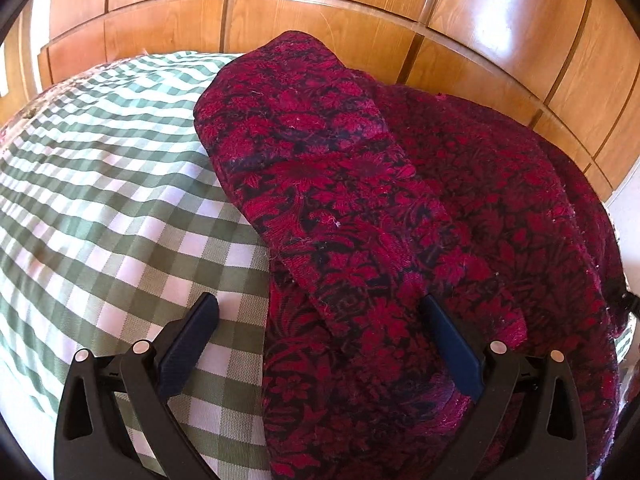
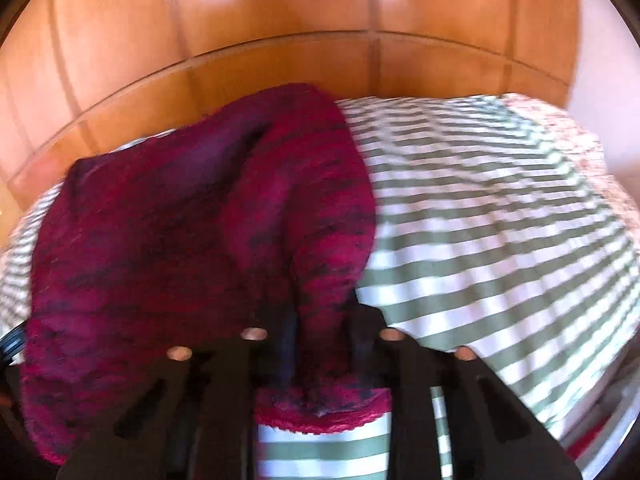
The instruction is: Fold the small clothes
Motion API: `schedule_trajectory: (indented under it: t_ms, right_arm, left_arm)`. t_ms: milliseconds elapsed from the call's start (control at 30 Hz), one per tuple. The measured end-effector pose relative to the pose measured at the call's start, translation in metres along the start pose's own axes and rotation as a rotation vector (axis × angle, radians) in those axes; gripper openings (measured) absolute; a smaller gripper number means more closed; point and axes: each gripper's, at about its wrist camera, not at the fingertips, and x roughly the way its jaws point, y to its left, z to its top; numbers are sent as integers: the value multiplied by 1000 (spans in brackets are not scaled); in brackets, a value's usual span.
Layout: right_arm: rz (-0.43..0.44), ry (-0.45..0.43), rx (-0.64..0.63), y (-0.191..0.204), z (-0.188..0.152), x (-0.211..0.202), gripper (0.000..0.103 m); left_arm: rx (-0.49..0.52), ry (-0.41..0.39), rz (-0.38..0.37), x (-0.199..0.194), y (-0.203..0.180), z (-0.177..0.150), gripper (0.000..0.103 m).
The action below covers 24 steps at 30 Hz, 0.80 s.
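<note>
A dark red garment (image 1: 400,208) with a black floral pattern lies on a green and white checked bedspread (image 1: 104,184). One sleeve is folded over its body. My left gripper (image 1: 320,308) is open and empty, low over the garment's left edge, with one finger over the bedspread and the other over the fabric. In the blurred right wrist view, my right gripper (image 2: 324,344) is shut on a fold of the garment (image 2: 192,240), which bunches up between the fingers and hangs over them.
A wooden panelled headboard or wall (image 1: 320,12) runs behind the bed, also in the right wrist view (image 2: 280,40). The bedspread (image 2: 500,220) stretches out to the right of the garment there.
</note>
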Motion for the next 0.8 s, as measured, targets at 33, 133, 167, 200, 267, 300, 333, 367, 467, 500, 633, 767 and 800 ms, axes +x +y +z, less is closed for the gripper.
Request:
schedule_trajectory:
  t_ms: [33,133,167,200,267,300,333,367,467,500,633,767,800]
  right_arm:
    - [-40,-8,22,-14,4,2,18]
    - [-137,-34,69,-52,19,12,18]
    - [-166,-40,81,-63,24,17,18]
    - [-193,-46,91,-73,29,22,18]
    - [-264,-56,118,-91,39,34,30]
    - [-302,-56,136,-95,43,39,49]
    - [-362,-54,174,-103,47,43,56]
    - [-378,-53,201,-109,48,43,63]
    - [-306,-119,324,-106,50,19,74]
    - [-258,-187,337,-93,48,4,83]
    - [-51,-282,224,-25,49,-22,90]
    - [159,-186,148,35,49,-7,91]
    - [184,-172,130,50,49,-1,91]
  left_arm:
    - [3,-2,6,0,-1,0,100]
    - [9,-2,13,3,-3,1,100]
    - [8,0,13,4,-3,1,100]
    - [6,1,12,4,-3,2,100]
    - [5,1,6,6,-3,4,100]
    - [1,2,-2,7,-2,4,100]
    - [-2,2,-16,7,0,6,100]
    - [1,1,-29,6,2,6,100]
    - [2,-8,-77,0,11,7,100]
    - [-7,-23,-76,-5,14,8,100]
    - [-25,-122,-23,-28,16,12,100]
    - [36,-206,-46,-44,2,23,100]
    - [67,-208,-54,-45,-5,24,100]
